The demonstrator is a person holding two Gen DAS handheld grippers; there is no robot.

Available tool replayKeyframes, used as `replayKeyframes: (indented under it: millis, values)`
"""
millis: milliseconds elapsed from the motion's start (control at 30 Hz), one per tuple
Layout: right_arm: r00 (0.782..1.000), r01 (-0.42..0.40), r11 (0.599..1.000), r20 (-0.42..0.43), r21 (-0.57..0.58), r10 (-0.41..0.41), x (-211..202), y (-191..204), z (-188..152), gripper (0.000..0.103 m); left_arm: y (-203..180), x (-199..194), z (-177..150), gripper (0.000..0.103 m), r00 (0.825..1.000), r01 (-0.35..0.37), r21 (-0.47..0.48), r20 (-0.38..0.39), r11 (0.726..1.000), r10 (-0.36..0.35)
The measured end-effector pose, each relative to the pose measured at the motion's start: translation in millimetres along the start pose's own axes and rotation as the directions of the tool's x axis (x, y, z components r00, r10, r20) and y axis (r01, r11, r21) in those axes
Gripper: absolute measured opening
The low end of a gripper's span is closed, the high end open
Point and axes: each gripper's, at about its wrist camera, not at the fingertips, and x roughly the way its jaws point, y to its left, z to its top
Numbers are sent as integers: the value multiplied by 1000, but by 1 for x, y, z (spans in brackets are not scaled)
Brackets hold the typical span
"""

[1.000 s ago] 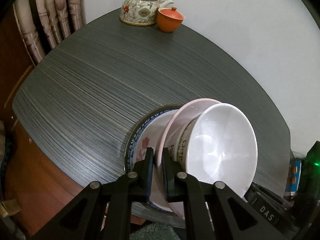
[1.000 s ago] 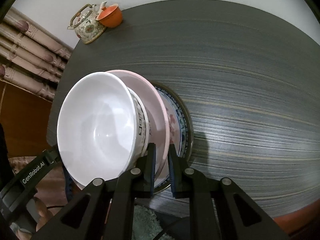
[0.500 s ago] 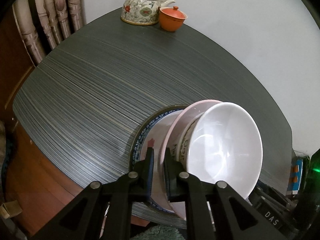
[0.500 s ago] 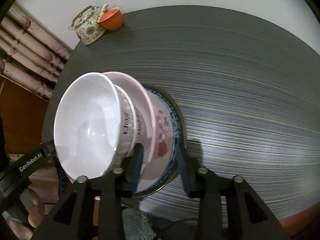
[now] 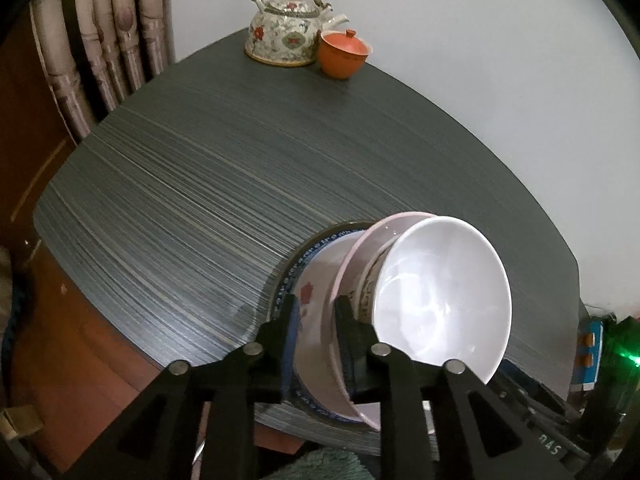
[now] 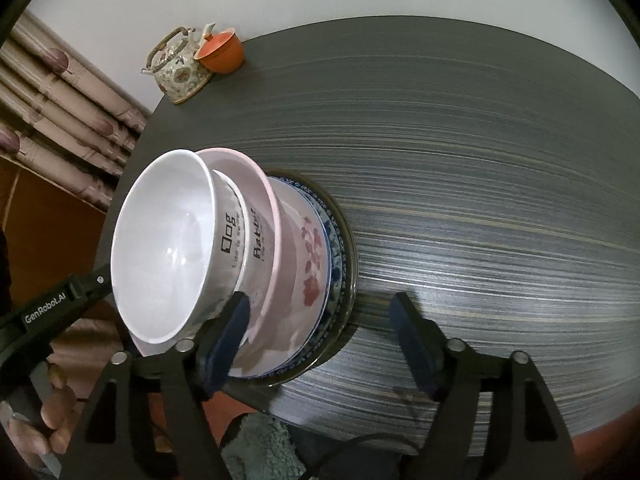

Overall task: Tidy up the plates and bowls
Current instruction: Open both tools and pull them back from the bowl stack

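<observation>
A stack stands at the near edge of the dark table [image 5: 240,160]. A plain white bowl [image 5: 440,300] [image 6: 164,248] tops two lettered bowls [image 6: 230,240] in a pink plate [image 6: 264,184]. Below lie a red-flowered plate [image 6: 312,256], a blue-rimmed plate [image 6: 334,248] and a dark plate [image 6: 352,248]. My left gripper [image 5: 318,324] is opening, with the pink and flowered rims loose between its narrowly parted fingers. My right gripper [image 6: 320,320] is opening wide around the stack's near edge, its pads off the dishes.
A flowered teapot [image 5: 286,40] [image 6: 180,68] and an orange lidded cup [image 5: 342,54] [image 6: 222,54] stand at the far edge by the white wall. Curtain folds [image 5: 100,40] hang left. A hand [image 6: 40,412] holds the left gripper. Green fluffy cloth [image 6: 260,440] lies below the table edge.
Both grippers were shut on the pink plate's rim and have let go. The right jaws spread wide, the left only a little. The pink plate with its bowls has settled onto the flowered plate.
</observation>
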Motion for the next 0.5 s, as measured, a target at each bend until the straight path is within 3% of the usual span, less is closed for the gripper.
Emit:
replayKeyframes:
  millis: [200, 300, 367, 433, 500]
  values:
    - [1000, -22, 1000, 18, -6, 22, -8, 1, -6, 82, -1, -23, -9, 27, 994, -76, 29, 79, 997, 73]
    - [998, 10, 999, 58, -52, -7, -13, 7, -12, 87, -5, -33, -17, 27, 986, -127, 46, 115, 991, 121]
    - [997, 27, 996, 77, -84, -21, -16, 13, -18, 90, -8, -39, -26, 31, 978, -163, 68, 144, 984, 152]
    - [996, 26, 994, 85, -109, -17, -17, 17, -23, 94, -15, -44, -35, 42, 973, -179, 89, 165, 980, 162]
    - [996, 28, 990, 86, -135, -16, -16, 23, -31, 101, -23, -47, -44, 43, 968, -194, 116, 181, 974, 172]
